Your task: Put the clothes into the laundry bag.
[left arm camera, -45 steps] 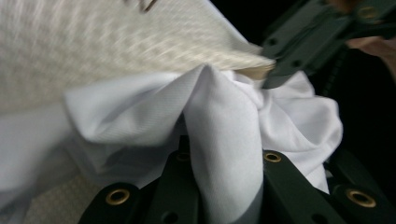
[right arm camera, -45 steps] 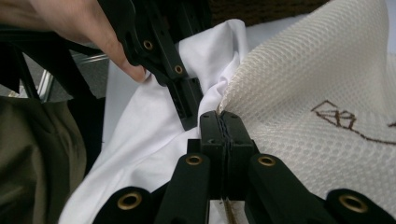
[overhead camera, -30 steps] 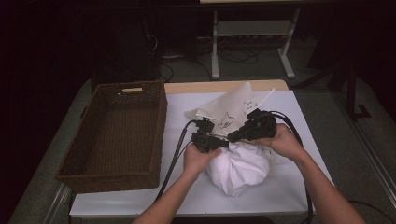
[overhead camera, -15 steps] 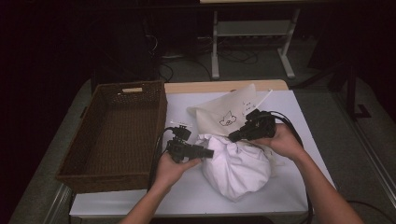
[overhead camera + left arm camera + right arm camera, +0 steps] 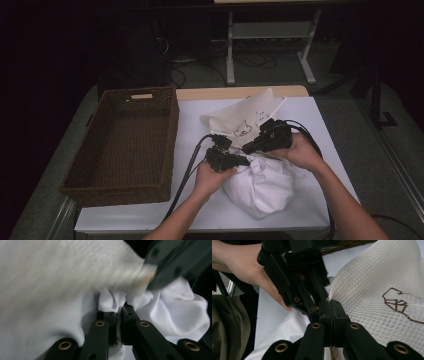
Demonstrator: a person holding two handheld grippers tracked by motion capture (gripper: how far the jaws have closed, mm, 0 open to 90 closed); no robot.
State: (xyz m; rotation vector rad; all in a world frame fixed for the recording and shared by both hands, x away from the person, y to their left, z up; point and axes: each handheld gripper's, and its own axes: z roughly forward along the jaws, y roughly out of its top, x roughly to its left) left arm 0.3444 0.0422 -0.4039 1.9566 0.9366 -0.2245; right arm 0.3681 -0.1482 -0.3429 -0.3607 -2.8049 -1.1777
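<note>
The white cloth (image 5: pixel 260 185) lies bunched on the near part of the white table cover (image 5: pixel 320 210), a little right of centre. The left gripper (image 5: pixel 246 160) sits on the cloth's upper left edge; its 2 jaws have just been closing, and in the left gripper view they pinch a fold of the white cloth (image 5: pixel 112 300) between them. Just beyond it, the right gripper (image 5: pixel 245 149) points left, tip to tip with the left one, its jaws clenched on the rim of the mesh bag (image 5: pixel 372 297), as the right gripper view shows. The mesh bag (image 5: pixel 240 117), cream with a dark outline drawing, lies flat behind the cloth. Left of both stands the brown wicker basket (image 5: pixel 170 135), its long side towards them
</note>
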